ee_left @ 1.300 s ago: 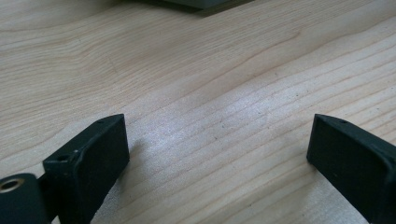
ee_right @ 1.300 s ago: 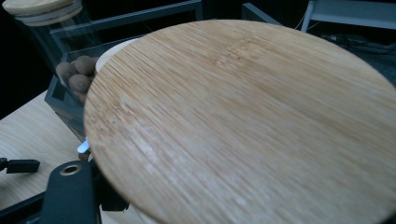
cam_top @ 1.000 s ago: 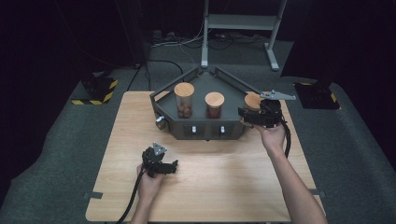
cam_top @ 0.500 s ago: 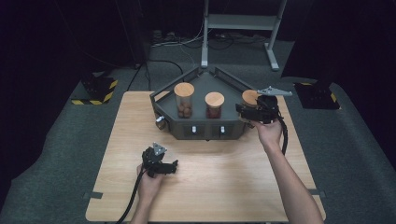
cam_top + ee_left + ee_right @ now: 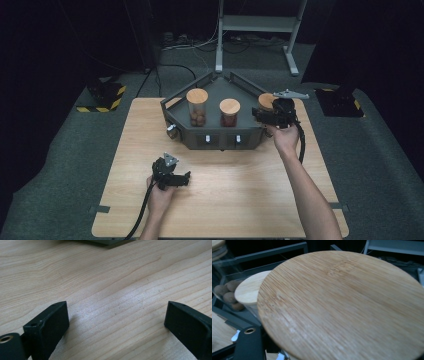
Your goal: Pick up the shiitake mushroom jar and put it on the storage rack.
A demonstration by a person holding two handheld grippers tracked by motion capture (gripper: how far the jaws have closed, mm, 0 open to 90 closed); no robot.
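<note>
Right tool (image 5: 260, 116) clenched on rim of bamboo lid (image 5: 342, 305) of rightmost jar (image 5: 266, 102) in dark tray (image 5: 220, 142), likely to lift it off. Left tool (image 5: 184, 179) released, parked on bare worktop (image 5: 240, 200), out of the way.

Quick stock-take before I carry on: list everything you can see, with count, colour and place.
Jars with wooden lids: three, clear glass, pale lids, standing in the tray.
Right-hand lid: one, pale wood, at the right gripper.
Tray: one, dark grey, far middle of the table.
Table: one, light wood.
Stand: one, grey metal, on the floor behind.
Left gripper: black, open, low over bare table.
Right gripper: black, shut on the right-hand lid.
</note>
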